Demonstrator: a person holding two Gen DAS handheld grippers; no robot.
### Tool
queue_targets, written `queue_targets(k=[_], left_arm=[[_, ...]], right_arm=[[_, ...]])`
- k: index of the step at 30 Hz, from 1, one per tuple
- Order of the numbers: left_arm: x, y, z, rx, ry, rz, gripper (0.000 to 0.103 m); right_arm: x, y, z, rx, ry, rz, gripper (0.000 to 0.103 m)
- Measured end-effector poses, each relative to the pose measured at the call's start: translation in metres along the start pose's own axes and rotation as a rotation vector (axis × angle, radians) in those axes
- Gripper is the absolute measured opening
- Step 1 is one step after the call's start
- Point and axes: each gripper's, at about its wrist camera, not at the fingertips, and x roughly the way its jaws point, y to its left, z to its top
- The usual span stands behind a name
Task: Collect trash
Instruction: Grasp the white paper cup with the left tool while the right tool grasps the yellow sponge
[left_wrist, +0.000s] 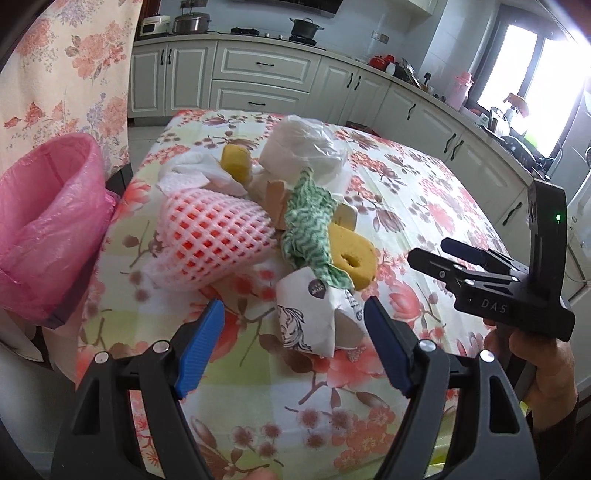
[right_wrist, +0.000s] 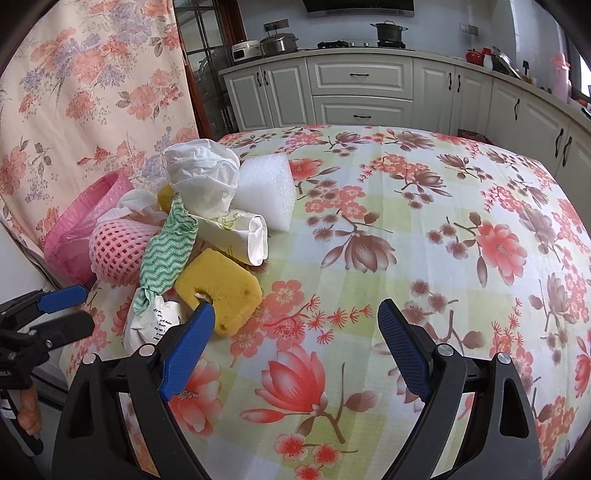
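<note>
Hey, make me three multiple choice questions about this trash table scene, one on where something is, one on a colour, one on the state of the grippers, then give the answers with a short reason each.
1. Where does the bin bag sit relative to the trash pile on the table?
A. off the table's left edge
B. in the middle of the table
C. on the kitchen counter

2. What colour is the foam fruit net?
A. blue
B. pink
C. black

3. How do the left gripper and right gripper stand?
A. both shut on trash
B. one shut on a sponge
C. both open, holding nothing

Answers:
1 A, the pink bag hangs beside the left edge in both views.
2 B, the mesh is pink over something reddish.
3 C, each pair of blue fingers is spread with nothing between them except the paper wrapper lying ahead, ungripped.
</note>
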Motion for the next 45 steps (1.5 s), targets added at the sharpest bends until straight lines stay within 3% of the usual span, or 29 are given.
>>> queue_targets(k=[6, 13, 17, 33, 45], left_arm=[[0.025, -0.002, -0.008, 0.001, 0.057, -0.036, 0.073], [0.044, 0.004, -0.014, -0.019, 0.096, -0.081, 0.061], [0.051, 0.007, -0.014, -0.034, 0.113, -0.112, 0.041], [0.024, 0.019, -0.019, 0.062, 0.133, -0.03, 0.041], [0.003, 0.035, -0.022, 0.066, 0.124, -0.005, 0.041]], right_arm=[[0.003, -0.002, -0.001, -0.006, 0.01, 0.006, 0.084], [0.005, -0.004, -0.002, -0.006, 0.016, 0.01, 0.084], [0.007, 0.0, -0.002, -0.027, 0.024, 0.02, 0.084], [0.021, 0.032, 0.005, -0.147, 0.051, 0.034, 0.084], [0.039, 0.051, 0.005, -0.21, 0.09, 0.032, 0.084]])
